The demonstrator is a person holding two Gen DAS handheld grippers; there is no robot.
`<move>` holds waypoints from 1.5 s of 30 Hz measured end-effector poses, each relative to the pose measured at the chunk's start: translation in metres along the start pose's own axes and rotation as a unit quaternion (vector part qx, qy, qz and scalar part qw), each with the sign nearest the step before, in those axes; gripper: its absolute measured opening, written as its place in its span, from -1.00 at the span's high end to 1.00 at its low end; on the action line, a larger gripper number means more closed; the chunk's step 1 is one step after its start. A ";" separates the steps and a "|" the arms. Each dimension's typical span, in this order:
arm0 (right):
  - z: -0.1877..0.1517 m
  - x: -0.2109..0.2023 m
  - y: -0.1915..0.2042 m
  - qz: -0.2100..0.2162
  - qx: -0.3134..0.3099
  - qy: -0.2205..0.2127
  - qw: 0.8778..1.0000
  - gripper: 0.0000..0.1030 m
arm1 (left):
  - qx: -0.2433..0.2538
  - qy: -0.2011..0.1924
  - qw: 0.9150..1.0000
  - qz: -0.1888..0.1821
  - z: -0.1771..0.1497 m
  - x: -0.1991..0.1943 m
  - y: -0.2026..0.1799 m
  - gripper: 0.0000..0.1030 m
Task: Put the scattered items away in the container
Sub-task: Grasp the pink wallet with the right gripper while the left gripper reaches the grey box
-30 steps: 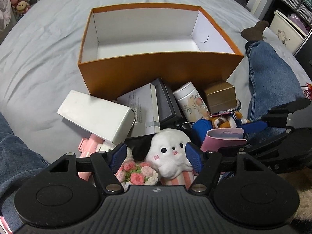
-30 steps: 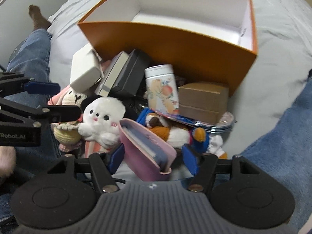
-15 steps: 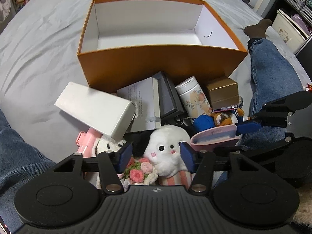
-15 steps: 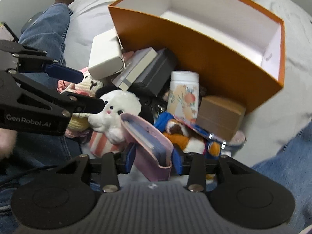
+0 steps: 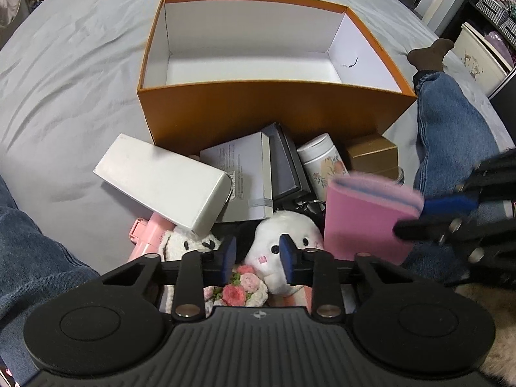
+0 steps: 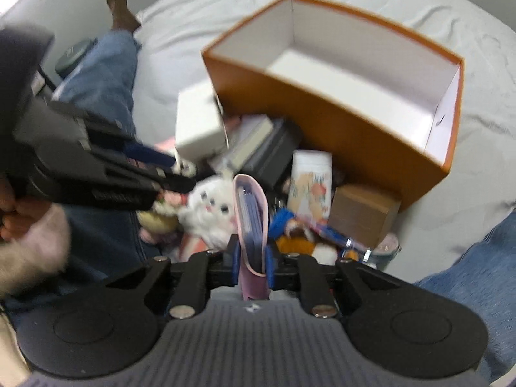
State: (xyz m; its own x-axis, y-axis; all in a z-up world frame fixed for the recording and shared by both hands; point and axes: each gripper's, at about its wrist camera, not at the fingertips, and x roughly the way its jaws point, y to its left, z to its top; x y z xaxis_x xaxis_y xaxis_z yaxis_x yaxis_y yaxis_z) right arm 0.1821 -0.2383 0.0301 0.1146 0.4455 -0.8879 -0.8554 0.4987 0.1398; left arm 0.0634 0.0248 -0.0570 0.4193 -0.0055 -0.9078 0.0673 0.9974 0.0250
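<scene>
The open orange box stands empty on the grey bed behind a heap of items. My right gripper is shut on a pink card case, its jaws still closing, and holds it edge-up above the heap. My left gripper hovers low over a white plush and a crocheted flower bunch. Its jaws are closing with the flowers and the plush's edge between them, and the pads do not visibly press on either.
In front of the box lie a long white carton, a grey booklet box, a dark case, a floral tin, a brown box and a blue-orange plush. A person's jeans leg lies to the right.
The right jaws closed onto the pink card case and raised it off the heap, turning it edge-up. The left jaws narrowed over the white plush and flowers without moving away.
</scene>
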 end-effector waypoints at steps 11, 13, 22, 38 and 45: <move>0.028 -0.014 -0.021 -0.048 0.058 -0.093 0.993 0.68 | 0.012 -0.029 0.999 0.008 0.021 0.014 -0.008 0.45; 0.026 -0.003 -0.028 -0.039 0.077 -0.080 0.993 0.67 | 0.033 -0.030 0.999 0.026 0.020 0.020 -0.014 0.45; 0.029 0.016 -0.035 -0.032 0.082 -0.061 0.994 0.54 | 0.111 -0.019 0.992 0.062 0.014 0.043 -0.032 0.31; 0.036 0.054 -0.057 -0.052 0.089 -0.038 0.994 -0.02 | 0.161 -0.022 0.978 0.133 0.009 0.066 -0.054 0.21; 0.031 0.079 -0.067 -0.043 0.119 -0.024 0.992 0.03 | 0.138 -0.023 0.984 0.112 0.010 0.059 -0.040 0.28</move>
State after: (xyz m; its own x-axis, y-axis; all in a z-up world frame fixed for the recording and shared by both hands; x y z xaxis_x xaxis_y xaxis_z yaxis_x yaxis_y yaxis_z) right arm 0.2642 -0.2135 -0.0360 0.2108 0.4249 -0.8804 -0.6983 0.6957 0.1686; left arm 0.0945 -0.0166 -0.1070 0.4922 0.2031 -0.8464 0.2095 0.9162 0.3417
